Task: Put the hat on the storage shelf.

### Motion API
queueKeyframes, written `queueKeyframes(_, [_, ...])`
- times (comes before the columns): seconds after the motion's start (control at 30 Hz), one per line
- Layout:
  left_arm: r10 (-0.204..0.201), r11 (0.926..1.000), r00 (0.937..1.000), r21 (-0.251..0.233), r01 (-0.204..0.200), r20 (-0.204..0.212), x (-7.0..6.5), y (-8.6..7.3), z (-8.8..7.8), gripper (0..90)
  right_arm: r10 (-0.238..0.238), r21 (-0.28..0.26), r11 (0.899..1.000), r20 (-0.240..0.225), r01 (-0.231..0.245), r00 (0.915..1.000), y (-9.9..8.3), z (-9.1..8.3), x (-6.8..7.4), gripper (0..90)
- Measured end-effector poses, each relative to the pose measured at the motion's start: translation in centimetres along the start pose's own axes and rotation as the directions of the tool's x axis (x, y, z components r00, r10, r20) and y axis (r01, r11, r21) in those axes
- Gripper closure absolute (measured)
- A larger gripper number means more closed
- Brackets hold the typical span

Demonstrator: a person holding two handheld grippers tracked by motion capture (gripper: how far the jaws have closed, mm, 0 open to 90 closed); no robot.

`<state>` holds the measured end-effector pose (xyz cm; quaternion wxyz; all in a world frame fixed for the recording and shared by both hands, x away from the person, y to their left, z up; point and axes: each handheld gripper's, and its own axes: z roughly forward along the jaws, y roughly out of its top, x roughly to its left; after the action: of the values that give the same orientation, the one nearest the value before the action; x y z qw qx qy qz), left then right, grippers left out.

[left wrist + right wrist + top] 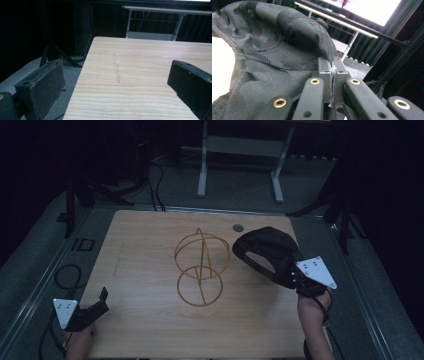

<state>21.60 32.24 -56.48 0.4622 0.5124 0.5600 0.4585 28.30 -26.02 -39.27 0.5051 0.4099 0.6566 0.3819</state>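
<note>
Wooden table [140, 270]: right tool [333, 75] pinches what looks like a black cap [287, 42].

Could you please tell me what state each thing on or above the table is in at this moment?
Black cap: lifted off the table, pinched by its brim.
Right gripper: shut on the cap's brim.
Left gripper: open, nothing between its jaws, low over the table's near left corner.
Gold wire stand: upright at mid-table, bare, untouched.
Wooden table: a faint streak on its left half.

Black handheld grippers, bare forearms

Each gripper [102, 296] [295, 280] carries a grey three-cornered plate; brass-ringed screw holes stud the right's black links.
</note>
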Motion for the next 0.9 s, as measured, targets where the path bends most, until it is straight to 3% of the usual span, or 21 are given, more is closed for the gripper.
queueKeyframes(0.43, [0.001,1.0,1.0,0.001,-0.001,0.0,0.0,0.0,0.0,1.8,0.054,-0.11,0.993,0.015,-0.052,0.9984,4.8,-1.7,-2.0,88.3])
queueKeyframes(0.63, [0.005,1.0,1.0,0.004,-0.005,0.002,0.0,0.0,0.0,1.8,0.047,-0.159,0.986,0.011,-0.045,0.9988,7.0,-2.2,-1.6,88.3])
queueKeyframes(0.9, [0.003,1.0,1.0,0.002,-0.003,0.008,0.0,0.0,0.0,1.8,0.023,-0.197,0.98,-0.017,-0.026,0.9996,9.3,-2.2,0.1,88.3])
